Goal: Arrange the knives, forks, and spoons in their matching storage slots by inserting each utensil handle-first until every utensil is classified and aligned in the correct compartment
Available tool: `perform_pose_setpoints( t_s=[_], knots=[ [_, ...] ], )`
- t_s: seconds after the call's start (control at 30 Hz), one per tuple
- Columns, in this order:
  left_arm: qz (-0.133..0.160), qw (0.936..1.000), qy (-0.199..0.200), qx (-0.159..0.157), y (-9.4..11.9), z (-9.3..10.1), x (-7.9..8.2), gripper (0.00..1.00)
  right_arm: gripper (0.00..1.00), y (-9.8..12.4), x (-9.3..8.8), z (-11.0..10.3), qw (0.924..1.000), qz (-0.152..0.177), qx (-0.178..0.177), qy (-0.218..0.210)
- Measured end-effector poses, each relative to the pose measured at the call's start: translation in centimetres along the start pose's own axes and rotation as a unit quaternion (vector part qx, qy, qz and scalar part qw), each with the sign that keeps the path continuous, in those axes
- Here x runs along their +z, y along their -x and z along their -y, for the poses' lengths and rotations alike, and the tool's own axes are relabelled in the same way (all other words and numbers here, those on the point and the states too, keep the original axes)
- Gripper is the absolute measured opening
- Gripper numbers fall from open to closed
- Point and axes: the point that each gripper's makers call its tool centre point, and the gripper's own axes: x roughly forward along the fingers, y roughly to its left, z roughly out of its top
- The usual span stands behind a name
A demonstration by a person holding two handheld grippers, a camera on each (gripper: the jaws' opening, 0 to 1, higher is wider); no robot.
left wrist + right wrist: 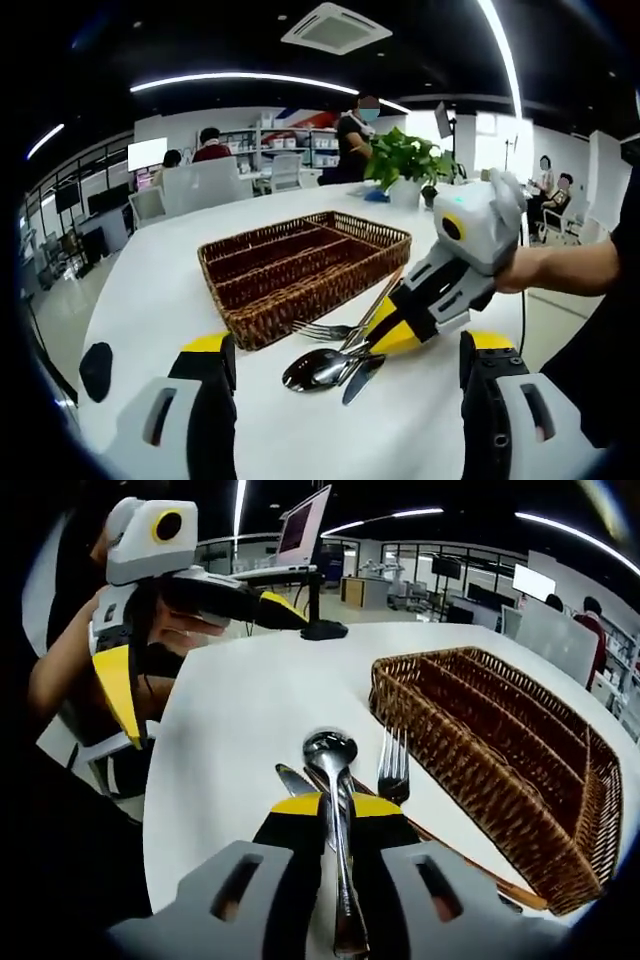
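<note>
Nearest the lens in the right gripper view, the right gripper, grey-bodied with yellow-tipped black jaws, has its jaws pressed together on the handle of a polished steel spoon; the spoon's bowl points away across the table, its handle running back between the jaws toward the camera.

Round white table carries everything. On it sits a rectangular brown wicker cutlery basket with lengthwise dividers; compartments look bare of utensils from both angles.

Left gripper, seen in its own view: two yellow-capped black jaws spread wide apart, holding nothing, hovering over the near table edge. In the right gripper view it appears at upper left, held in a person's hand.

Utensils lie in a small pile on the table just beside the basket's near corner, outside it. Steel fork lies just right of the spoon, tines pointing away. Steel table knife shows at the spoon's left, blade partly hidden under the gripper. In the left gripper view the spoon, fork and knife overlap at the right gripper's tips.

Small black object at the far table edge; too small to identify. Potted green plant stands beyond the basket.
</note>
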Motion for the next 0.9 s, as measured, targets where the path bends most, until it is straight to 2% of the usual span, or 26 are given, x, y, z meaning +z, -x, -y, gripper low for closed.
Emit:
perform_pose_setpoints(
  t_s=[0.33, 0.4, 0.5, 0.67, 0.8, 0.9],
  knots=[
    [-0.003, 1.0, 0.003, -0.001, 0.3, 0.2, -0.5, 0.94, 0.07, -1.7, -0.3, -0.2, 0.9997, -0.018, 0.009, 0.011],
    [-0.004, 1.0, 0.003, 0.001, 0.4, 0.1, -0.6, 0.94, 0.07, -1.9, -0.2, -0.2, 0.9999, -0.01, 0.014, -0.001],
    [-0.005, 1.0, 0.005, 0.002, 0.5, 0.0, -0.7, 0.94, 0.07, -2.0, -0.1, -0.2, 0.9999, -0.008, 0.013, 0.002],
    [-0.005, 1.0, 0.005, 0.002, 0.4, -0.1, -0.8, 0.94, 0.05, -2.2, 0.0, -0.5, 0.9996, -0.01, 0.013, 0.025],
    [-0.008, 1.0, 0.003, -0.001, 0.2, -0.1, -1.0, 0.94, 0.04, -2.2, 0.0, -0.6, 0.9979, -0.014, 0.005, 0.063],
    [-0.01, 0.9999, 0.0, -0.003, 0.1, -0.1, -1.2, 0.93, 0.03, -2.2, -0.2, -0.8, 0.9977, -0.014, 0.004, 0.066]
  ],
)
